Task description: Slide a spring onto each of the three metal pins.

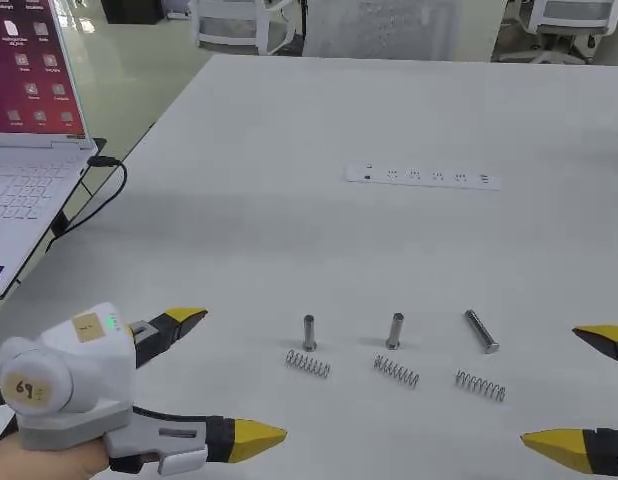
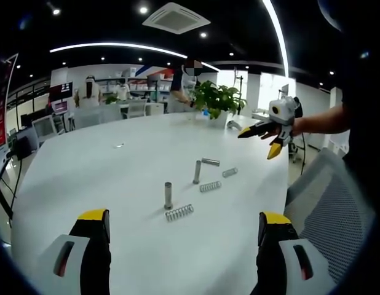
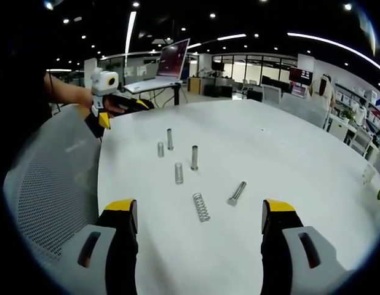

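Three metal pins stand in a row on the white table [image 1: 289, 230]: the left pin [image 1: 308, 332] and middle pin [image 1: 395, 330] are upright, the right pin [image 1: 480, 331] lies tilted. A loose spring lies in front of each: left spring [image 1: 307, 364], middle spring [image 1: 396, 371], right spring [image 1: 480, 385]. My left gripper [image 1: 229, 375] is open at the lower left, level with the springs and apart from them. My right gripper [image 1: 579, 390] is open at the lower right edge. In the right gripper view the lying pin [image 3: 237, 192] and nearest spring [image 3: 201, 207] sit just ahead of the jaws.
An open laptop [image 1: 29, 130] with a black cable [image 1: 104, 190] stands at the table's left edge. A white power strip [image 1: 422, 177] lies beyond the pins. Office chairs [image 1: 239, 25] stand behind the table, and a grey mesh chair [image 3: 48, 178] is close to the near edge.
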{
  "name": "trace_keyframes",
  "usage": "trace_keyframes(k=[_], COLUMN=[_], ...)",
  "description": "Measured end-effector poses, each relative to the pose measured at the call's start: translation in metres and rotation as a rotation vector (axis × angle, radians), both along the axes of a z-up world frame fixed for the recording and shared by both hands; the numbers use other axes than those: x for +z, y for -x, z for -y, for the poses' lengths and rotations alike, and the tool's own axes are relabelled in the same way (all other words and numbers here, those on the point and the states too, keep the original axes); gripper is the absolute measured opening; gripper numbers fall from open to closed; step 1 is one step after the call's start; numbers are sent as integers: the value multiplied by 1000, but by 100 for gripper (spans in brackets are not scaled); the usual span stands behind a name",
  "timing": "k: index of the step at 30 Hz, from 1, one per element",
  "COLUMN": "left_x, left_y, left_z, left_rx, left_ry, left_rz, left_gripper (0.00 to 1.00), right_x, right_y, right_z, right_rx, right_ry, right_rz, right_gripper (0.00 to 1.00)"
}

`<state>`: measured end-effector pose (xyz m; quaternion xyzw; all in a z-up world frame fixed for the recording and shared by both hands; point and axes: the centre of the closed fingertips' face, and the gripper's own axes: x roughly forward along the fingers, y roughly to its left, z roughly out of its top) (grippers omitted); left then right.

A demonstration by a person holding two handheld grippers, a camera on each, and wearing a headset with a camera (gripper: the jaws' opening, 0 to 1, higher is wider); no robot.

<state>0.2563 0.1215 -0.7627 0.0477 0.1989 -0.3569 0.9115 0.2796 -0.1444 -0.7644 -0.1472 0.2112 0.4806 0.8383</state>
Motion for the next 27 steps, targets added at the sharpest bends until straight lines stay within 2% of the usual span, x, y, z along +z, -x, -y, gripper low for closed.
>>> trace_keyframes(k=[9, 27], left_x=[-3, -3], left_y=[-4, -8], left_z=[4, 16], left_rx=[-3, -30], left_ry=[2, 2], left_rz=[-5, -8], left_gripper=[98, 98], right_x=[-7, -20], right_y=[3, -2], right_z=[0, 2], right_rx=[5, 19], right_ry=[-1, 4], right_rz=[-23, -64], right_gripper=[83, 82])
